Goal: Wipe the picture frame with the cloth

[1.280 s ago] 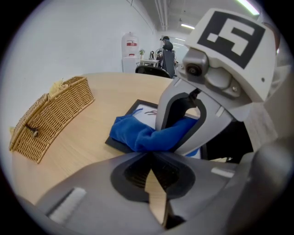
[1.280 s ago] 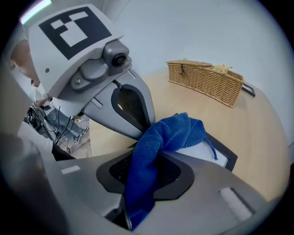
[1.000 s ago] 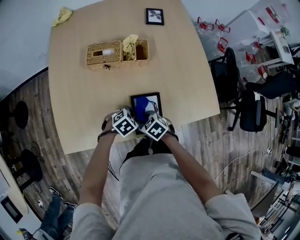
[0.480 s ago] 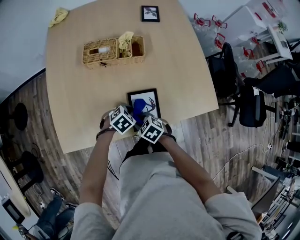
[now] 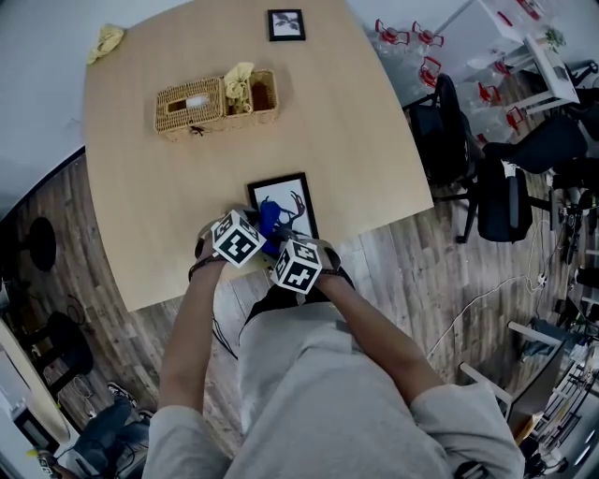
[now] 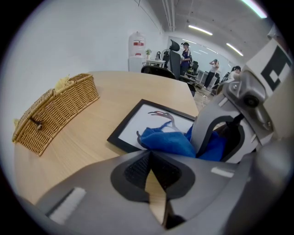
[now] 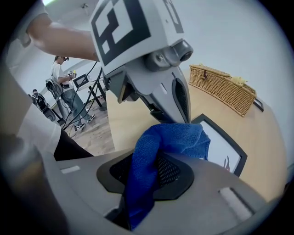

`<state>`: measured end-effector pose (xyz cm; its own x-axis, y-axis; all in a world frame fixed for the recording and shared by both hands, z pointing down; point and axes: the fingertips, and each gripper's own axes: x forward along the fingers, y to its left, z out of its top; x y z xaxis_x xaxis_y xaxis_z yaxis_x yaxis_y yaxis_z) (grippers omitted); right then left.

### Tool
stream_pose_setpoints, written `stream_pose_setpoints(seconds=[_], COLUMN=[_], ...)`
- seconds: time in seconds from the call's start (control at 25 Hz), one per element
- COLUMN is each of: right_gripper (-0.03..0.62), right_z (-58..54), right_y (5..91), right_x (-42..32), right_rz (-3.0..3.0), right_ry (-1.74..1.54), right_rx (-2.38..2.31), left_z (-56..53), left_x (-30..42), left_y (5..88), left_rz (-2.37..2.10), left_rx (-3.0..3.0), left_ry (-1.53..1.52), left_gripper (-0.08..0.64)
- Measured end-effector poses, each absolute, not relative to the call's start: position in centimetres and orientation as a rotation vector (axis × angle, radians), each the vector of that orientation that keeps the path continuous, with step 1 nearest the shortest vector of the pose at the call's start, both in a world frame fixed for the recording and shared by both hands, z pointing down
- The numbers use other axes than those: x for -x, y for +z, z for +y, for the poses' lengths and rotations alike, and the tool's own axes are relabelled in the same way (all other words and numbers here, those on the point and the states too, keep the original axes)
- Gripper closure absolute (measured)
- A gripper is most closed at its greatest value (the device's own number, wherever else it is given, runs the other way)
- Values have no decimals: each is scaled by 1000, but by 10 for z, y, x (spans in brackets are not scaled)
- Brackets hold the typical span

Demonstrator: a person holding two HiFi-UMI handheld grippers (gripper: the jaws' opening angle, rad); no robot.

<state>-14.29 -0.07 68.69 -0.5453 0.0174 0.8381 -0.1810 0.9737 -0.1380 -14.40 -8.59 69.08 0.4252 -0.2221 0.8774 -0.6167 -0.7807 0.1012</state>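
Observation:
A black picture frame (image 5: pixel 284 198) with a bird print lies flat near the table's front edge. A blue cloth (image 5: pixel 270 221) rests on its near left part. My right gripper (image 5: pixel 285 251) is shut on this cloth (image 7: pixel 167 140), which bunches out past the jaws over the frame (image 7: pixel 225 149). My left gripper (image 5: pixel 245 236) sits just left of the cloth, over the table beside the frame's near left corner. In the left gripper view my left gripper (image 6: pixel 154 170) is shut with nothing between its jaws, and the cloth (image 6: pixel 165 140) and frame (image 6: pixel 138 126) lie just ahead.
A wicker basket (image 5: pixel 190 111) with two compartments stands toward the table's far side. A second small framed picture (image 5: pixel 285 24) lies at the far edge, and a yellow cloth (image 5: pixel 105 39) at the far left corner. Office chairs (image 5: pixel 487 187) stand right of the table.
Both grippers and the cloth have slid slightly toward the frame's near left corner. The head camera has shifted, so the whole table sits a little to the left.

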Motion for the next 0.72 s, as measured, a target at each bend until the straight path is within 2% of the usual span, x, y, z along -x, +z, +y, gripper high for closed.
stream_pose_setpoints(seconds=[0.72], right_gripper=[495], right_z=[23], right_y=[688], right_x=[131], right_rz=[-2099], right_ry=[268], right_rx=[-101], left_z=[-87], left_x=[144], left_y=[688], left_rz=[-740], left_rx=[-2279], left_ry=[1257], left_gripper=[506])
